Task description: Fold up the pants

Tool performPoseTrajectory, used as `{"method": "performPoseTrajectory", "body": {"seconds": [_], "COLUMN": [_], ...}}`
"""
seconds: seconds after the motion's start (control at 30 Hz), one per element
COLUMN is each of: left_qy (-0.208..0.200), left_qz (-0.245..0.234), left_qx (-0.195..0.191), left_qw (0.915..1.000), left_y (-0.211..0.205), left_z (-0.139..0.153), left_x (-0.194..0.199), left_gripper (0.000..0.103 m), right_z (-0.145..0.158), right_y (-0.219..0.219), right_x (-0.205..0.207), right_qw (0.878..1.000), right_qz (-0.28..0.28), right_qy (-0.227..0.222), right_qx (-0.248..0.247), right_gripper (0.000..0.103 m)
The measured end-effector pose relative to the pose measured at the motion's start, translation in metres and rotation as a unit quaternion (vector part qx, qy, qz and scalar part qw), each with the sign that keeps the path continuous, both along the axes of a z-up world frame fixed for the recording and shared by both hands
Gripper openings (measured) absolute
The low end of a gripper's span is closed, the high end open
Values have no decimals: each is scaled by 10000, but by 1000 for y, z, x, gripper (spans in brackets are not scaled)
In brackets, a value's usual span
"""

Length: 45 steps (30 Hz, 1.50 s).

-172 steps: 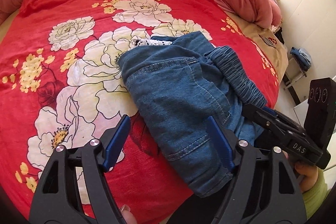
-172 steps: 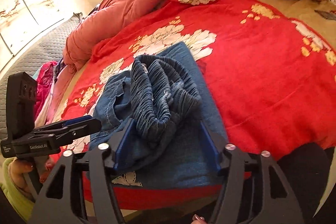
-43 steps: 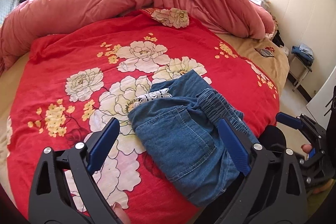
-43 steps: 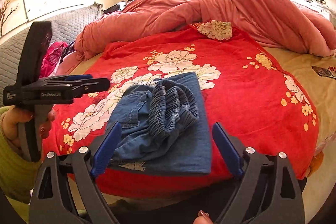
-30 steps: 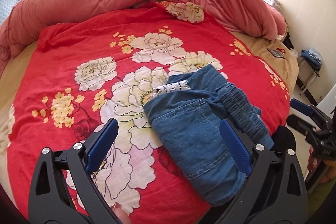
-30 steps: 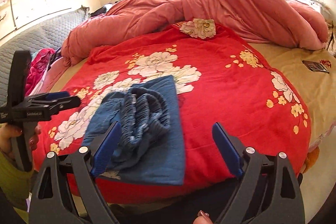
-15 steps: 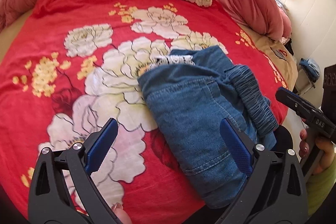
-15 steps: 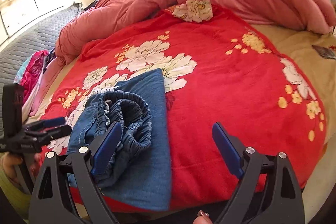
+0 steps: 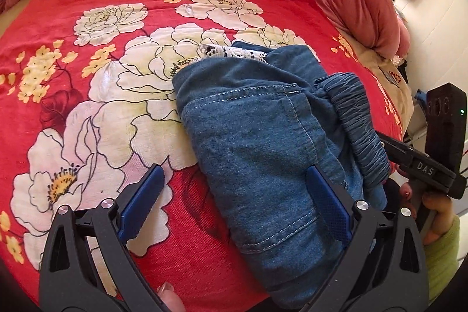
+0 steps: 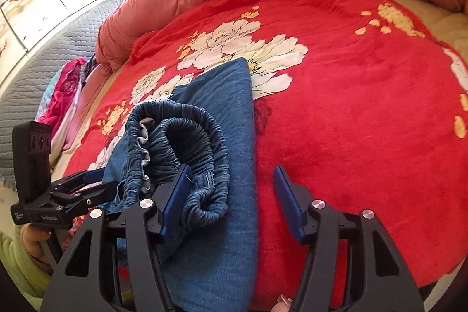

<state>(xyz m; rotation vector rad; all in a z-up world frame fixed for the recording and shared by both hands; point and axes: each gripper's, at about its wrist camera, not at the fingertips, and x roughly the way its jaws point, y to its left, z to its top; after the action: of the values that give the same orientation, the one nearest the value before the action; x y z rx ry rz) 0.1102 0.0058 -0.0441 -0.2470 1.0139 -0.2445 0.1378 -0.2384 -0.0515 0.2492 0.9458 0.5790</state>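
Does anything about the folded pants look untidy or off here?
Yes. The elastic waistband bunches up in a loose open loop on the denim pants instead of lying flat, and a white lace trim sticks out from the far edge.

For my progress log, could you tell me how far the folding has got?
Mostly done: the denim pants lie in a compact folded bundle on the red bedspread. Both tools, left and right, are open, gripping nothing. Left: the bunched elastic waistband looks untidy.
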Motion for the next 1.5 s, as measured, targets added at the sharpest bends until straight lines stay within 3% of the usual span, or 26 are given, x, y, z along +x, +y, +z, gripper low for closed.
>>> {"method": "performPoseTrajectory", "body": {"seconds": [0.1,0.3,0.33,0.4,0.5,0.63,0.8,1.1,1.5], "left_qy": [-16,-57,-60,-69,-227,-321,-537,-906,-1029], "left_qz": [27,57,47,-26,-188,-222,-273,-89,144], "left_qx": [1,-18,-75,-200,-55,-158,-127,-1,187], "left_qw": [10000,10000,9999,9998,9995,9991,9981,9958,9944], "left_y": [-2,-7,-9,-12,-25,-23,-23,-4,17], "left_z": [-2,-4,-4,-3,4,15,34,61,62], "left_x": [2,9,9,9,2,0,3,33,84], "left_gripper": [92,90,88,68,58,54,53,53,53], "right_z": [-2,-5,-5,-3,5,25,50,66,71], "right_y": [3,11,11,12,14,27,43,61,94], "right_x": [6,12,11,8,-3,-23,-25,16,79], "right_qw": [10000,9992,9990,9988,9989,9953,9888,9871,9854], "right_qz": [83,334,363,384,245,255,303,332,460], "right_qy": [9,5,-22,-85,-361,-926,-1375,-1487,-1467], "right_qx": [26,201,247,306,195,-81,-504,-500,-734], "right_gripper": [57,40,36,31,26,22,22,22,22]}}
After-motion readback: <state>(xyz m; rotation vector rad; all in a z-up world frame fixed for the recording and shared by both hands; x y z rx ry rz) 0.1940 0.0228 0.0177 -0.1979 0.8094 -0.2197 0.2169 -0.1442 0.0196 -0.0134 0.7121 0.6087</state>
